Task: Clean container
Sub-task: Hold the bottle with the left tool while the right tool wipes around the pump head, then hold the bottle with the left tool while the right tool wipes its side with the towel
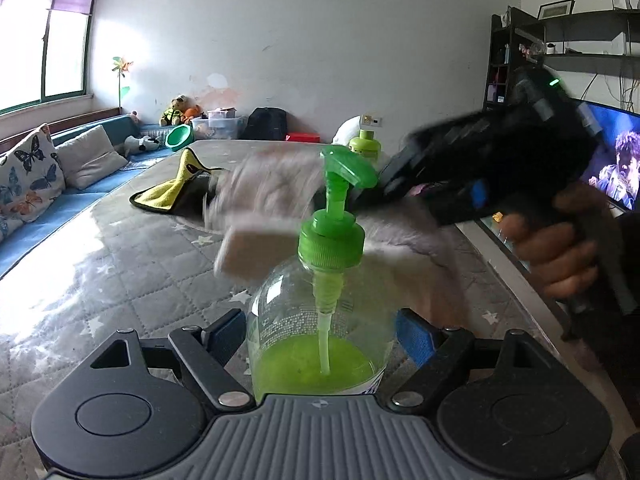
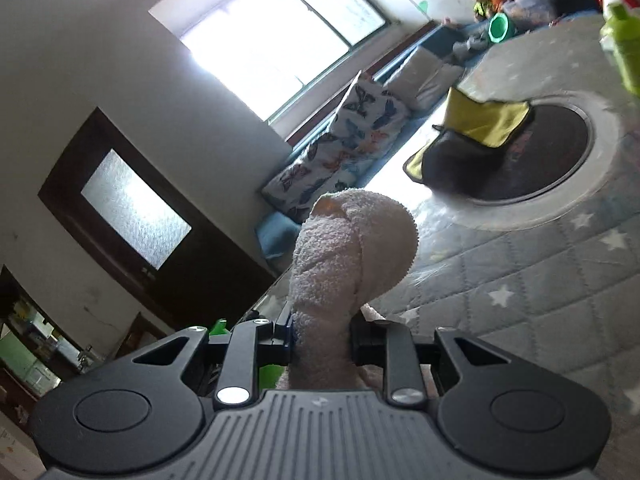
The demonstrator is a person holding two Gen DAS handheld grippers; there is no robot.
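— What's around the left claw [image 1: 320, 340], starting at its left?

— Far out to its left there's a sofa with a butterfly cushion [image 1: 30, 176] under the window. Ahead and a little left, a yellow cloth [image 1: 168, 194] lies on the quilted counter [image 1: 120, 272], half over a dark round plate.

— And the container?

— The clear pump bottle [image 1: 316, 312], green liquid in its bottom, stands right between the blue pads [image 1: 414, 338]; the left claw is clamped on its sides. The green pump head [image 1: 348, 168] rises straight ahead of it.

— Anything crowding it?

— The right claw [image 2: 322, 344] comes in from the right, clenched on a pale fluffy cloth [image 2: 348, 256]. In the left view that cloth is a blur across the bottle's neck and shoulder; I can't tell if it's touching. A second green bottle [image 1: 364, 144] stands farther back, and a lit screen [image 1: 616, 160] sits off to the right behind the person's hand [image 1: 560, 252].
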